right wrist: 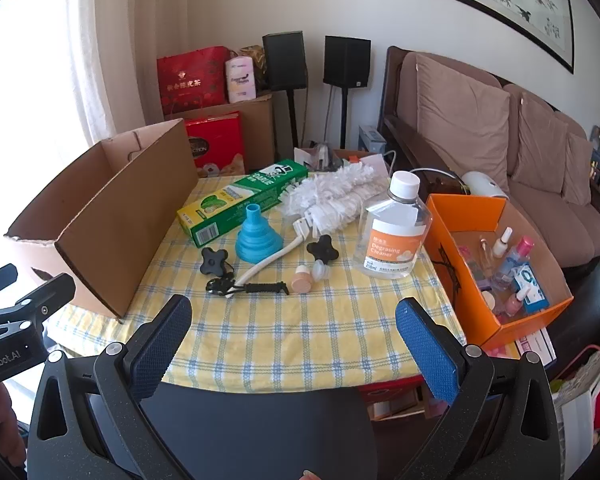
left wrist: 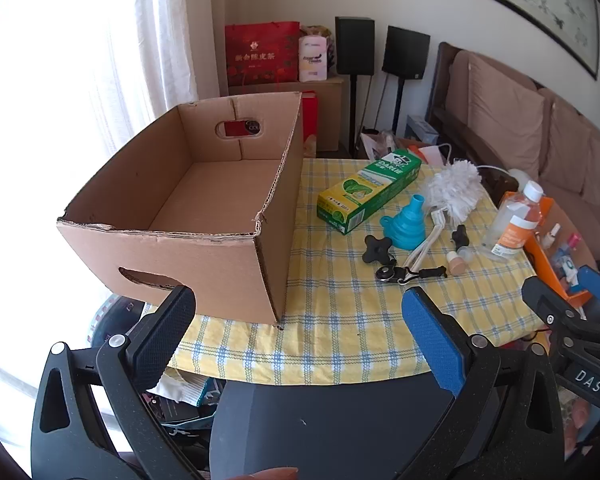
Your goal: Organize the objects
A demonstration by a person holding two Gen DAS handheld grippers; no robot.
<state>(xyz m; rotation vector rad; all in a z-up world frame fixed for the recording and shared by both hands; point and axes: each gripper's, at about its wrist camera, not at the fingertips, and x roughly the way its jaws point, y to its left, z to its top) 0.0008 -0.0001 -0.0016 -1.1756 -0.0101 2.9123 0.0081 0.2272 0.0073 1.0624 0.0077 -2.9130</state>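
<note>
An empty brown cardboard box stands on the left of the yellow checked table; it also shows in the right wrist view. Loose items lie in the middle: a green toothpaste box, a blue funnel, a white duster, two black knobs, a small beige bottle and a clear degreasing cleaner bottle. An orange box holds small bottles at the right. My left gripper and right gripper are both open and empty, above the table's near edge.
A brown sofa runs along the right wall. Two black speakers on stands, red gift bags and a carton stand behind the table. A dark chair back sits below the near edge. A curtained window is at left.
</note>
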